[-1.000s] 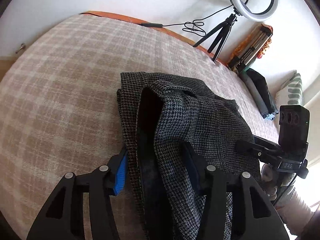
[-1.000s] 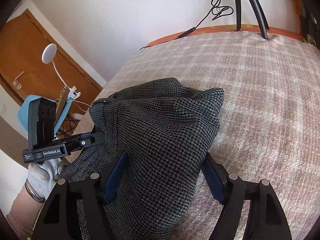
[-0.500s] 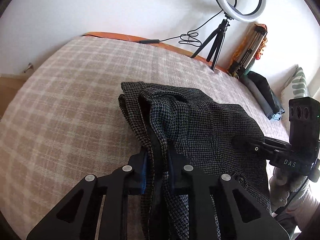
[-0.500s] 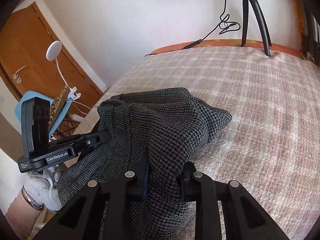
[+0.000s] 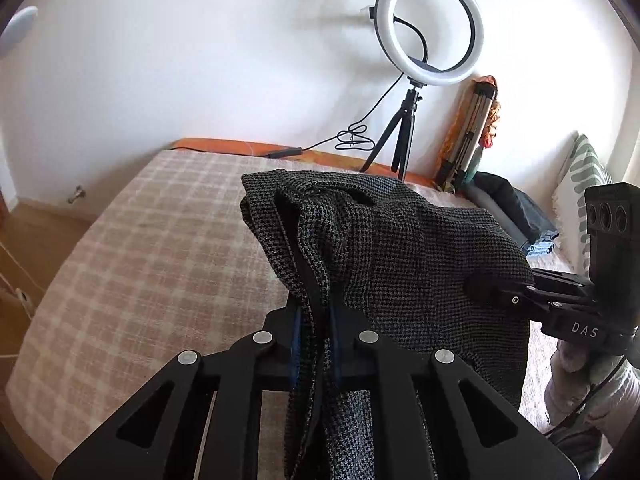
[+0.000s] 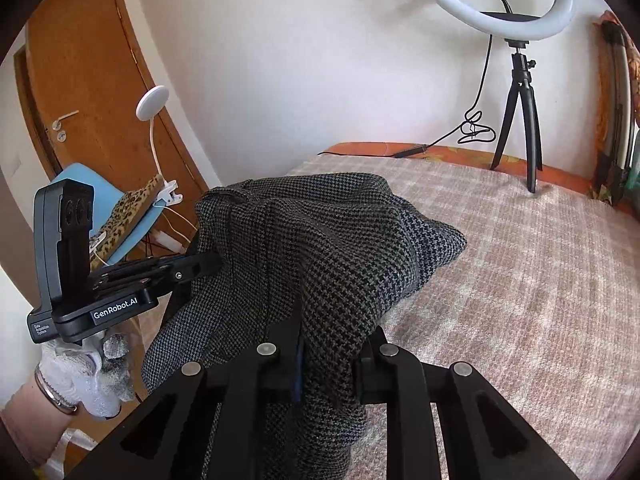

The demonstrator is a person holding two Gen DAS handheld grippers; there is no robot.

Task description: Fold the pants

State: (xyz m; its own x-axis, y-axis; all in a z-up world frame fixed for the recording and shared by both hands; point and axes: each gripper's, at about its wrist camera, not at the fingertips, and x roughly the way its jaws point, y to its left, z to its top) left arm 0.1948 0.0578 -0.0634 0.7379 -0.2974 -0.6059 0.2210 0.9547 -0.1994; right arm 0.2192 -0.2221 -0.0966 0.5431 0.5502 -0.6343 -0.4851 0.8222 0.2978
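The pants (image 5: 392, 248) are dark grey houndstooth cloth, bunched and held up above the bed between both grippers; they also fill the middle of the right wrist view (image 6: 320, 256). My left gripper (image 5: 314, 336) is shut on a fold of the pants. My right gripper (image 6: 320, 356) is shut on another fold. The right gripper also shows in the left wrist view (image 5: 504, 292), its tips buried in the cloth. The left gripper shows in the right wrist view (image 6: 196, 268) at the pants' left edge.
The bed has a beige plaid cover (image 5: 160, 248) with an orange edge at the wall. A ring light on a tripod (image 5: 428, 28) stands at the far edge. Folded clothes (image 5: 508, 204) and a striped pillow (image 5: 580, 184) lie at right. A blue chair (image 6: 136, 216) and a door (image 6: 88, 80) are at left.
Both grippers closed on the pants, then lifted them off the bed cover. The views tilted up toward the wall.
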